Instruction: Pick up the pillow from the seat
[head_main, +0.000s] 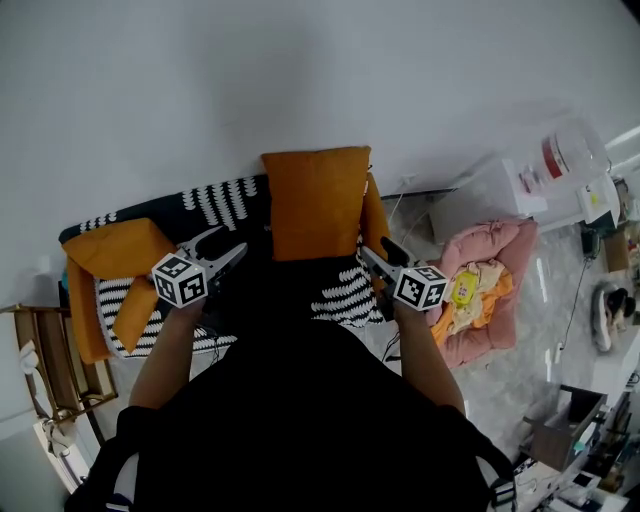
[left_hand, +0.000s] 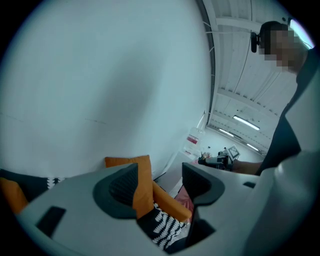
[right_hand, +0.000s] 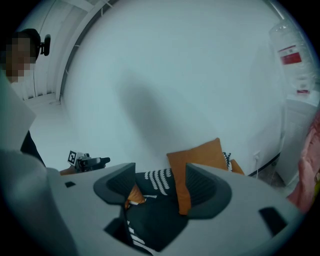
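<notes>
An orange pillow (head_main: 316, 200) stands upright against the wall on a seat with a black-and-white patterned cover (head_main: 341, 291). My left gripper (head_main: 228, 248) hovers just left of the pillow, open and holding nothing. My right gripper (head_main: 381, 255) is just right of the pillow, also open and holding nothing. In the left gripper view the pillow (left_hand: 143, 176) shows beyond the spread jaws of the left gripper (left_hand: 160, 186), apart from them. In the right gripper view the pillow (right_hand: 198, 157) stands ahead of the right gripper (right_hand: 160, 186), with the patterned seat below.
A second orange pillow (head_main: 114, 250) lies on the seat's left end. A pink cushioned bed (head_main: 493, 290) with clothes sits on the floor to the right, beside a white water dispenser (head_main: 492, 196). A wooden shelf (head_main: 48, 370) stands at the far left.
</notes>
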